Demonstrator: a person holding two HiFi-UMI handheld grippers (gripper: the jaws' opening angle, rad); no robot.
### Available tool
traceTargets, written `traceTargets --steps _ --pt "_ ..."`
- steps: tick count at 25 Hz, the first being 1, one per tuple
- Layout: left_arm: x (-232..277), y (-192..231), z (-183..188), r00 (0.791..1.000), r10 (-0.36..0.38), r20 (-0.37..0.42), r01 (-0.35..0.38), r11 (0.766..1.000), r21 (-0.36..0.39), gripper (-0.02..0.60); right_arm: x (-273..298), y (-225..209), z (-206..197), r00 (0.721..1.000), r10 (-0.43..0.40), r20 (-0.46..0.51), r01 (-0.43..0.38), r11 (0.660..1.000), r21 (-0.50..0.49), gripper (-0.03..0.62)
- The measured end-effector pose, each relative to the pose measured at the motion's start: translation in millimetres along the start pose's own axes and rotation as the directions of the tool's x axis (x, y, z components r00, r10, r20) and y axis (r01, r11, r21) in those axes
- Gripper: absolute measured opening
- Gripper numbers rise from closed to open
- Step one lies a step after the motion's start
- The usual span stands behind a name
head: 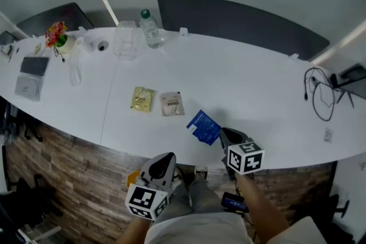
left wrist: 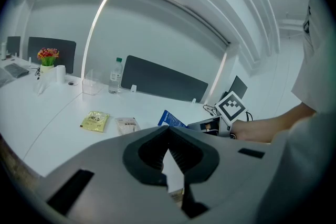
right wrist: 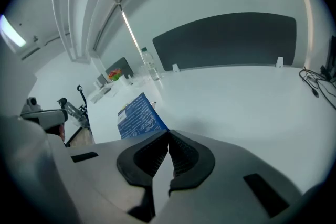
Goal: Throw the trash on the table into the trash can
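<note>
A blue wrapper hangs just above the near edge of the white table, with my right gripper shut on its corner. In the right gripper view the blue wrapper runs up and left out of the closed jaws of that gripper. A yellow packet and a beige packet lie flat on the table, left of the wrapper. My left gripper is below the table's front edge, jaws together, with nothing seen between the tips. No trash can is clearly in view.
At the table's far side stand a water bottle, a clear container and a small pot of flowers. Black cables lie at the right end. A dark screen lines the back.
</note>
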State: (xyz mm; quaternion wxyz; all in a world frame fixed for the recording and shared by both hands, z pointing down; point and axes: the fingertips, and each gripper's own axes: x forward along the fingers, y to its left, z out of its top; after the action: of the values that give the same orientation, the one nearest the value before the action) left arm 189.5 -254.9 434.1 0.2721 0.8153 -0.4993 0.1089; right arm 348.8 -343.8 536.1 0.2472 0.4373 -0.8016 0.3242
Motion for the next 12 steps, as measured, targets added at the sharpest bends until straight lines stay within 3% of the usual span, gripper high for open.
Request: traceTargets --steps 6,12 --pt "-20 -12 10 0.998 0.017 0.054 -0.018 1.000 0.025 0.002 -51 23 14 0.993 0.082 0.079 -0.085 0.996 0.032 0.032" --pt "-42 -27 14 0.994 0.046 0.101 -0.049 0.998 0.025 0.002 -91 47 26 0.979 0.146 0.141 -0.147 0.989 -0.004 0.032"
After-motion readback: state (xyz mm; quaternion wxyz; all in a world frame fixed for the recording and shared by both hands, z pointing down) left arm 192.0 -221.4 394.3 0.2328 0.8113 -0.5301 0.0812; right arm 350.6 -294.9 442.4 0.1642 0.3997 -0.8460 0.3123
